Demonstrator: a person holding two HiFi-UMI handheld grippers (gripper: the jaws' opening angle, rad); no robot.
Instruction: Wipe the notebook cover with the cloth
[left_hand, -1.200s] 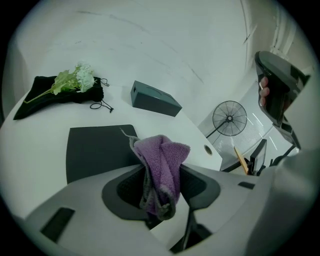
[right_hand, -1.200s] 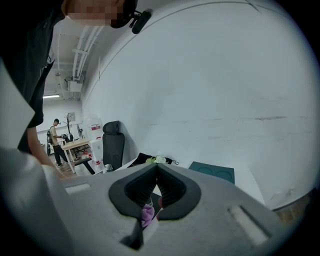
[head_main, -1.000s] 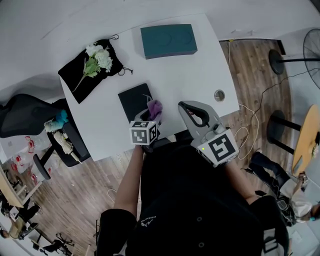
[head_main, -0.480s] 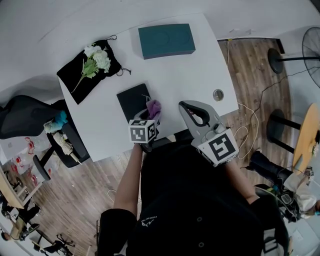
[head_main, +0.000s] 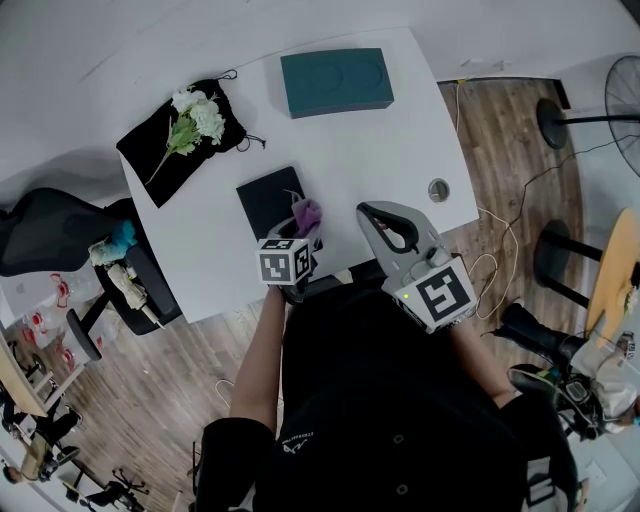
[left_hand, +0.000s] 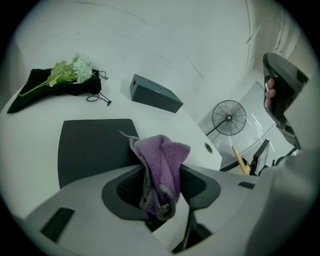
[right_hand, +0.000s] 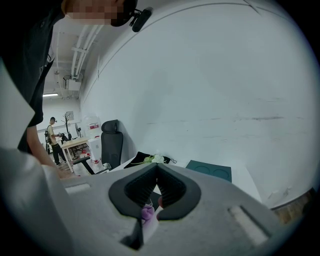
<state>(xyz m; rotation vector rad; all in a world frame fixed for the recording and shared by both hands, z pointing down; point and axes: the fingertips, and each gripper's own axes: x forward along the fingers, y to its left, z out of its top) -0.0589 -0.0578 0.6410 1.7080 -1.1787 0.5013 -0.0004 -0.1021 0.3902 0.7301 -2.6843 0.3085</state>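
A black notebook (head_main: 266, 198) lies flat on the white table (head_main: 350, 150), also seen ahead of the jaws in the left gripper view (left_hand: 92, 147). My left gripper (head_main: 302, 228) is shut on a bunched purple cloth (head_main: 308, 213) at the notebook's near right corner. In the left gripper view the cloth (left_hand: 162, 167) hangs pinched between the jaws of that gripper (left_hand: 160, 172). Right of the notebook, my right gripper (head_main: 368, 212) hovers over the table's near edge, jaws closed together and empty (right_hand: 156, 172).
A teal box (head_main: 335, 82) sits at the table's far side. A black bag with white flowers (head_main: 182, 132) lies at the far left corner. A cable hole (head_main: 438, 190) is near the right edge. An office chair (head_main: 70, 235) stands left; a fan (left_hand: 228, 117) right.
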